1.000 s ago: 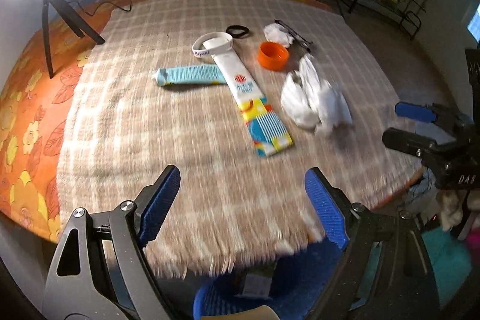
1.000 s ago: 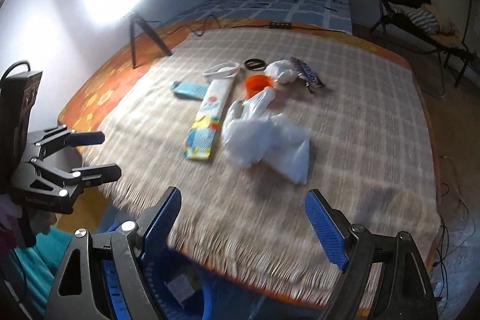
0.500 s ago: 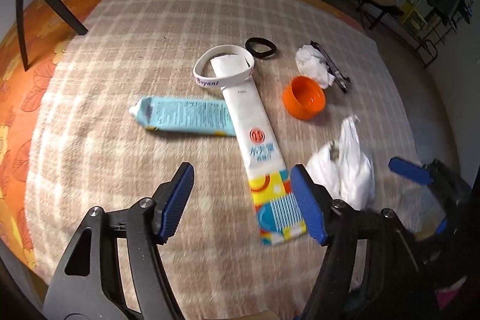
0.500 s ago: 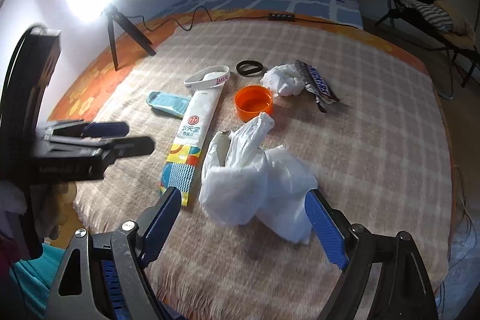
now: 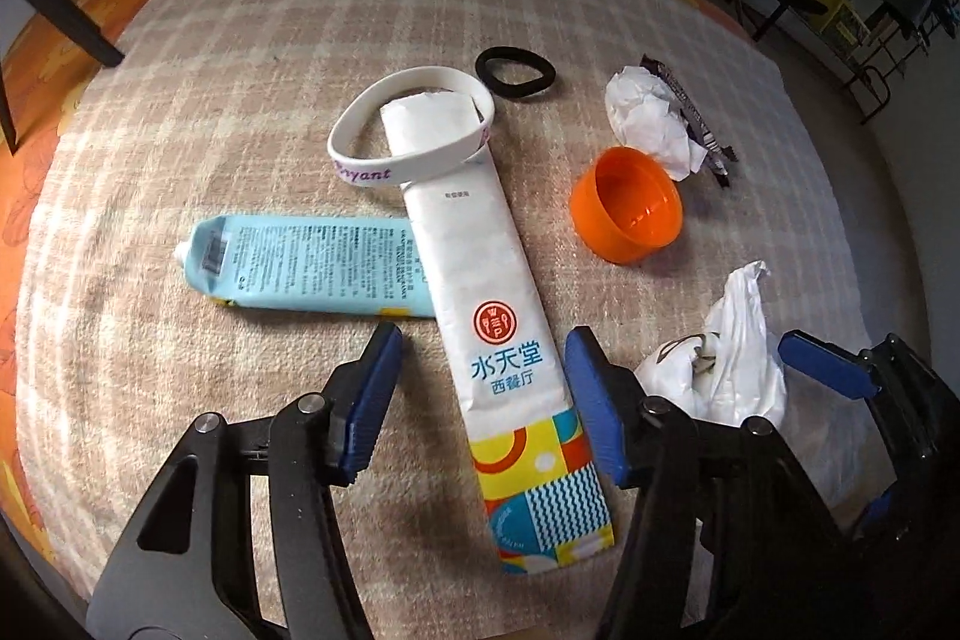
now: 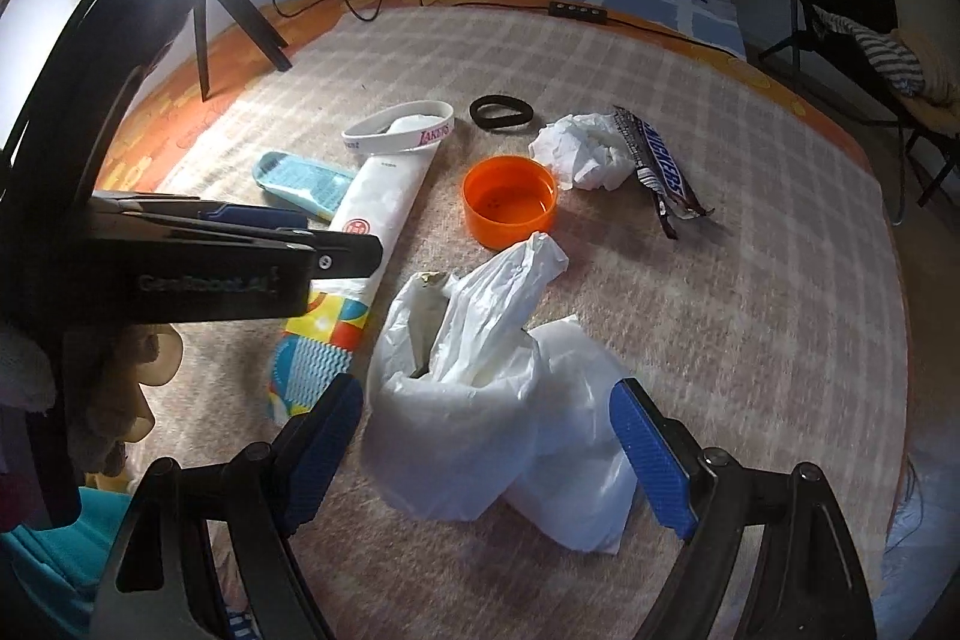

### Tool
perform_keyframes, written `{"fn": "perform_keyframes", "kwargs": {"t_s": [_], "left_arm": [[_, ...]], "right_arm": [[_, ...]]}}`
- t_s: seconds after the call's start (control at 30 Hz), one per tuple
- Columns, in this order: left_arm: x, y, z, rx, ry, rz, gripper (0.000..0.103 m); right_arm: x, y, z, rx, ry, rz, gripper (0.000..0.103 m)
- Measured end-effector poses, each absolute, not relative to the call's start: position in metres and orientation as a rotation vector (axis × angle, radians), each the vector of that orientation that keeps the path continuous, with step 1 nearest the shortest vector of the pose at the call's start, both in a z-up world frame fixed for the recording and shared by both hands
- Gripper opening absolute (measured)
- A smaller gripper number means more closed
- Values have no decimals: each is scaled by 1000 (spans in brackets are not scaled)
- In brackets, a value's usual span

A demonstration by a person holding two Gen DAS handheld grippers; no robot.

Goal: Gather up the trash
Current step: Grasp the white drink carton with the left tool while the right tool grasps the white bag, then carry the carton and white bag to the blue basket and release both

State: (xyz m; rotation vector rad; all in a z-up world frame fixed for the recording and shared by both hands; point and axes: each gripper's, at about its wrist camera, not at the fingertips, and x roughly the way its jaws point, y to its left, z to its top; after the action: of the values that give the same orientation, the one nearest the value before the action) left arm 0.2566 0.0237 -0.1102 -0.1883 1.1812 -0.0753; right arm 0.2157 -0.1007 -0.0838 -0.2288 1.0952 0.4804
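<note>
The left gripper (image 5: 483, 394), low in the left wrist view, straddles the long white paper sleeve with red logo and a colourful patterned end (image 5: 504, 340); its jaws are closing, the sleeve lies between them, and the pads do not yet press it. The right gripper (image 6: 486, 451), at the bottom of the right wrist view, stands wide open around the crumpled white plastic bag (image 6: 480, 418), gripping nothing.

Other trash sits on the beige checked blanket (image 5: 240, 40): a light blue squeezed tube (image 5: 306, 262) tucked under the sleeve at centre left, an orange plastic cap (image 5: 627, 205) at centre right, a crumpled white tissue (image 5: 651, 118) and a dark candy wrapper (image 6: 657, 166) toward the upper right.

Risks, as I judge them: the flat sleeve may slip out or the pads may pinch blanket instead. The white rubber wristband (image 5: 414, 130) encircles the sleeve's far end and could be dragged along. The 2 grippers work close together and could collide.
</note>
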Motion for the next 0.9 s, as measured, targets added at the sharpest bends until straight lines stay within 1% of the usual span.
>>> {"fn": "perform_keyframes", "kwargs": {"t_s": [0.07,0.1,0.23,0.3,0.37,0.4,0.47,0.53,0.57,0.6,0.63,0.7,0.73,0.9], "left_arm": [[257,21,-110,-171,1182,-78,38],[258,20,-111,-171,1182,-80,36],[260,21,-112,-194,1178,-101,24],[258,24,-112,-210,1180,-113,22],[254,28,-111,-238,1190,-134,13],[251,30,-111,-246,1194,-143,12],[242,36,-110,-251,1198,-154,11],[234,38,-110,-260,1209,-174,9],[230,39,-110,-259,1212,-180,9],[223,41,-110,-259,1215,-185,9],[218,41,-110,-261,1221,-194,9],[208,41,-109,-262,1229,-213,9],[202,40,-109,-255,1232,-221,9],[174,36,-108,-235,1243,-251,9]], "right_arm": [[217,-100,-86,-237,1098,476,86],[219,-100,-88,-235,1101,475,86],[223,-101,-93,-234,1113,473,86],[224,-100,-95,-233,1115,470,87],[225,-101,-96,-227,1120,473,87],[225,-101,-96,-223,1121,475,87],[225,-102,-96,-215,1123,482,83],[225,-102,-95,-205,1127,495,77],[225,-102,-95,-201,1127,501,72],[224,-102,-95,-190,1133,518,60],[224,-102,-95,-169,1147,542,55],[223,-101,-95,-165,1148,542,54],[222,-101,-95,-173,1146,544,51],[217,-103,-91,-160,1141,554,49]]}}
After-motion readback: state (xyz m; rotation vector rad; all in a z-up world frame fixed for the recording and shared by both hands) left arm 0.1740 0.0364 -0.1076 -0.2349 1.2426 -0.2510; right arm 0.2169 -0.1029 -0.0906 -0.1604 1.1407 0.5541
